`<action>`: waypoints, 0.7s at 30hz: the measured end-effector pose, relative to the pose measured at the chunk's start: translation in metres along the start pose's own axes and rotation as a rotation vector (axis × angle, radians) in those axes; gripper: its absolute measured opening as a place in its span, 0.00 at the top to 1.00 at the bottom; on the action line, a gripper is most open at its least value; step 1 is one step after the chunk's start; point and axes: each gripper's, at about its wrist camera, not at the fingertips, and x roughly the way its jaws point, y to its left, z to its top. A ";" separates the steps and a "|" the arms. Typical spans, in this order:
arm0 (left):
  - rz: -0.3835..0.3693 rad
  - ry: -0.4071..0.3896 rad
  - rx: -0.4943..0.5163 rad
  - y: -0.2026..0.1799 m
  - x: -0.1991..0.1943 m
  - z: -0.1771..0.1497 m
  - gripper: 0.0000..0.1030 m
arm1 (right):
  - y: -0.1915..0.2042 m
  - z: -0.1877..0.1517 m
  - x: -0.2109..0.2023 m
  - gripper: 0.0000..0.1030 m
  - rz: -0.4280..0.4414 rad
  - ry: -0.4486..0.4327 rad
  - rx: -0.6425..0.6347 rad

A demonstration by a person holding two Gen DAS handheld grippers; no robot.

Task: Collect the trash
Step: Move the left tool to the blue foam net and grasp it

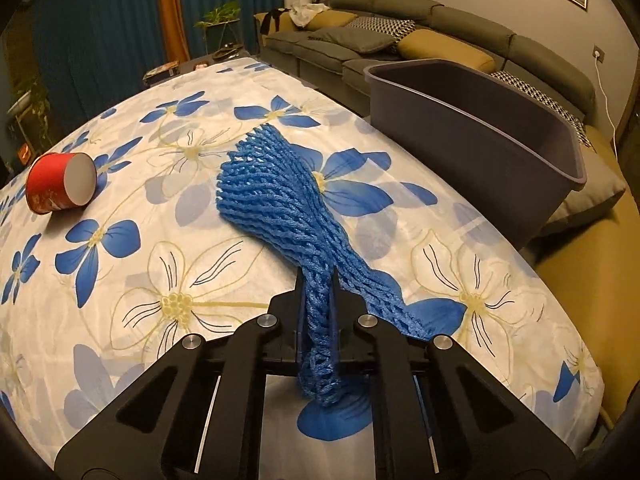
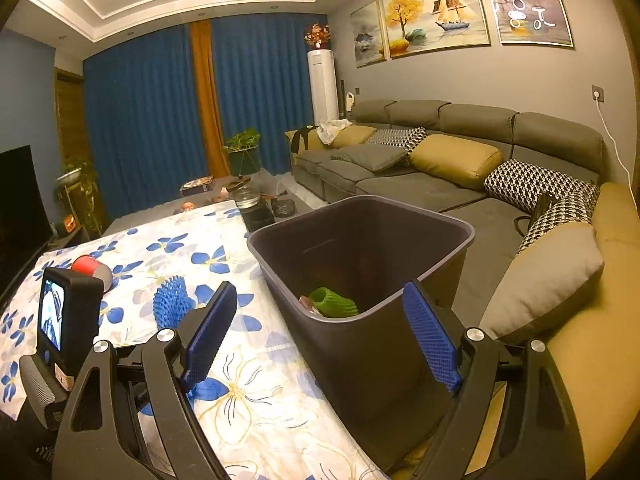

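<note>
My left gripper is shut on a blue foam net sleeve, which sticks out forward above the flowered tablecloth. The sleeve also shows in the right wrist view. A red paper cup lies on its side at the far left; it also shows in the right wrist view. The dark grey trash bin stands off the table's right edge. My right gripper is open and empty, near the bin, which holds a green foam net sleeve.
A grey sofa with yellow and patterned cushions runs along the right. A yellow cushion lies next to the bin. A low table with a glass jar stands beyond the tablecloth. The left gripper's body and screen are at left.
</note>
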 end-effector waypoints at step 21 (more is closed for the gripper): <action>0.164 -0.222 -0.210 0.117 -0.106 -0.020 0.92 | 0.077 0.007 0.019 0.20 0.137 0.022 -0.098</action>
